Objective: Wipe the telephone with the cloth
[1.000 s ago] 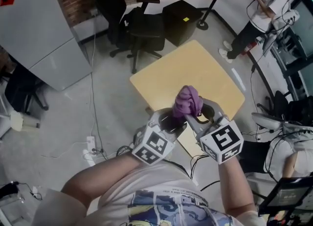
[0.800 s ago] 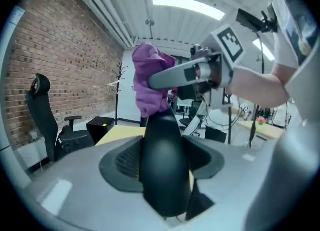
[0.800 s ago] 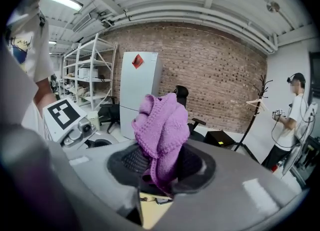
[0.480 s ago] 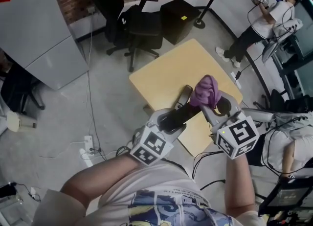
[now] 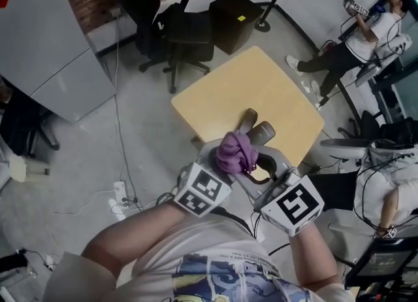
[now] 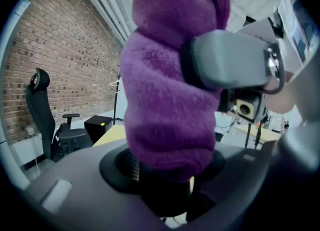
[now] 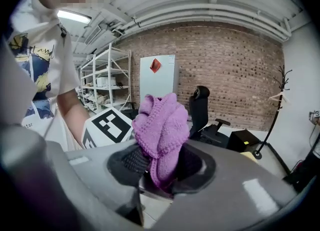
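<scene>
The purple cloth [image 5: 236, 151] is bunched between the jaws of my right gripper [image 5: 253, 160], which is shut on it. The cloth rests on the dark telephone handset [image 5: 247, 121]; only the handset's far end shows past it. My left gripper [image 5: 219, 168] is shut on the handset's near part, both held above the front edge of the table. In the left gripper view the cloth [image 6: 170, 75] fills the middle, and a grey finger [image 6: 227, 65] of the right gripper presses into it. In the right gripper view the cloth [image 7: 160, 125] hangs between the jaws.
A yellow square table [image 5: 261, 91] lies below the grippers. Behind it stand a black office chair [image 5: 183, 33] and a black box [image 5: 235, 19]. A person [image 5: 366, 29] stands at the far right. Cables and a power strip [image 5: 121, 193] lie on the floor at left.
Half a second ago the right gripper had carried the cloth right, off the handset. It has now come back left and down, so the cloth lies on the handset again. The left gripper stayed put.
</scene>
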The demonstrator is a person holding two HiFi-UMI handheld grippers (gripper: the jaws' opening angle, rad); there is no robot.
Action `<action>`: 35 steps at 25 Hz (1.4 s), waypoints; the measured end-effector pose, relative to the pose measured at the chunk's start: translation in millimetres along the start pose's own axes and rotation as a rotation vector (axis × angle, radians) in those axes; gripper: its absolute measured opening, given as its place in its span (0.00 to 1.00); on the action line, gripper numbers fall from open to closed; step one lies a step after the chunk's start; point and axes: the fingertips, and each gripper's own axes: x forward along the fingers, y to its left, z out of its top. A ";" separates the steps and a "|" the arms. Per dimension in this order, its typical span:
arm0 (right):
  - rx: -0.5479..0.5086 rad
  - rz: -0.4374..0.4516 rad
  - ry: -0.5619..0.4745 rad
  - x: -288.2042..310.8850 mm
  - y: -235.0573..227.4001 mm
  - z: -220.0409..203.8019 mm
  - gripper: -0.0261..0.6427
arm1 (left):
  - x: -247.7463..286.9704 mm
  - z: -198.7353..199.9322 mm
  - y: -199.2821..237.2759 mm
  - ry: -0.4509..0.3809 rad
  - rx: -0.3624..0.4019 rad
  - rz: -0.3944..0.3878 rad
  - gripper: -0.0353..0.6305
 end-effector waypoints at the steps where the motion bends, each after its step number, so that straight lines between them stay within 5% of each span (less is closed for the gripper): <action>1: 0.017 0.003 0.004 1.8 -0.2 -5.1 0.22 | 0.7 0.8 1.7 -0.002 0.002 -0.001 0.44; 14: 0.114 -0.271 0.009 -44.7 -83.7 -36.1 0.22 | -3.1 3.2 1.1 -0.005 -0.026 -0.046 0.43; 24: 0.152 -0.406 -0.037 -82.2 -138.9 -46.9 0.22 | 4.1 5.2 4.2 -0.020 -0.123 -0.055 0.43; 27: 0.183 -0.439 -0.082 -97.3 -153.0 -49.0 0.22 | 9.5 4.5 2.4 -0.027 -0.217 -0.078 0.43; 35: 0.267 -0.428 -0.185 -110.6 -171.9 -58.3 0.22 | 22.4 18.8 6.0 -0.124 -0.629 -0.182 0.43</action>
